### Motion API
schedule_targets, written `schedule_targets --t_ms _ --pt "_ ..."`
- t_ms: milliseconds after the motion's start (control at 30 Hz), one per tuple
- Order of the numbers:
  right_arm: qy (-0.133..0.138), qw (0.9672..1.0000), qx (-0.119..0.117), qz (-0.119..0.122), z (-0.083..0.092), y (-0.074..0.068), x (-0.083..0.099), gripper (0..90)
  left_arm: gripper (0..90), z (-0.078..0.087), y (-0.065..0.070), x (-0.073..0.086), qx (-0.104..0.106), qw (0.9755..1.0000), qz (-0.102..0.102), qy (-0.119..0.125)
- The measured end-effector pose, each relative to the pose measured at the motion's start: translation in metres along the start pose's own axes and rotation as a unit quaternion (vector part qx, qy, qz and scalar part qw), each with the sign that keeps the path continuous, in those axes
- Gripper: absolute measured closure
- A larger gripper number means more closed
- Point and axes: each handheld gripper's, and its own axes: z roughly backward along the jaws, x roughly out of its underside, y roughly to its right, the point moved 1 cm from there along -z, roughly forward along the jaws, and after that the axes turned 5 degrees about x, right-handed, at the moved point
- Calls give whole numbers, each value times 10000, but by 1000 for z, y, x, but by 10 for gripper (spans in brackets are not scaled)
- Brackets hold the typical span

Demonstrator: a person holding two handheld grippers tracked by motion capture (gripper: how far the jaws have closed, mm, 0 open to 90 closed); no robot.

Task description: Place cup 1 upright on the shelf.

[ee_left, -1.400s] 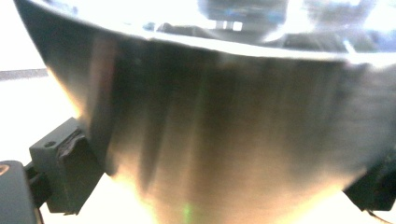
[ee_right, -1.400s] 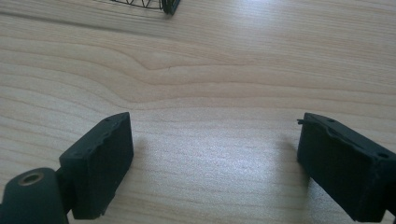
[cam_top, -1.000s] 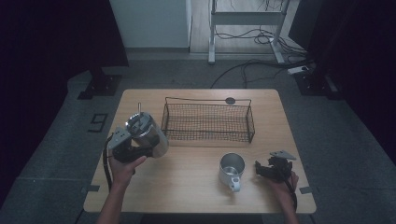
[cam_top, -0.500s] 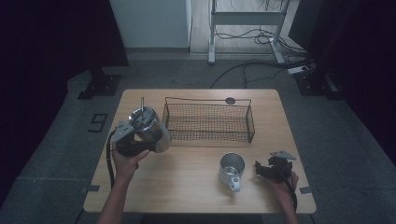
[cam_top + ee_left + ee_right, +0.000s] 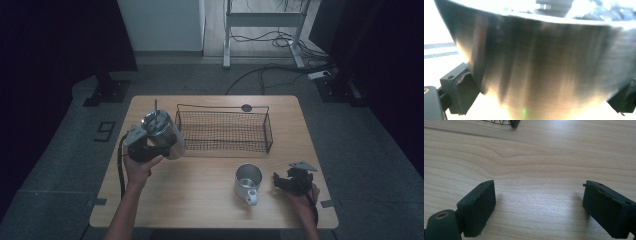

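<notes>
A shiny steel cup (image 5: 164,134) hangs tilted above the table's left side, just left of the wire basket (image 5: 222,131). A thin rod sticks up from its mouth. My left gripper (image 5: 150,147) is shut on the cup's wall; in the left gripper view the steel cup (image 5: 544,62) spans the space between the black pads (image 5: 461,87). A steel mug (image 5: 248,181) with a handle stands upright on the table at front right. My right gripper (image 5: 281,182) rests low just right of the mug. Its jaws have just been closing a little, and the right gripper (image 5: 539,205) is open over bare wood.
The black wire basket sits at the table's middle back, and its corner (image 5: 514,123) shows in the right gripper view. A small dark disc (image 5: 246,107) lies behind it. The wooden table (image 5: 200,205) ends close in front of both hands.
My left gripper has carried the steel cup to the right, closer to the basket's left end. The right hand and the mug have stayed put.
</notes>
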Motion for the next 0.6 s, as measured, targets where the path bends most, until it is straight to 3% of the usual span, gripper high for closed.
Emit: schedule_targets --t_ms 267,600 --pt "6 10000 17 -17 0 0 0 114 40 -15 -6 -11 -32 10000 -36 -32" --pt "16 10000 53 -44 0 1 0 124 41 -31 -1 -15 16 9999 -122 -72"
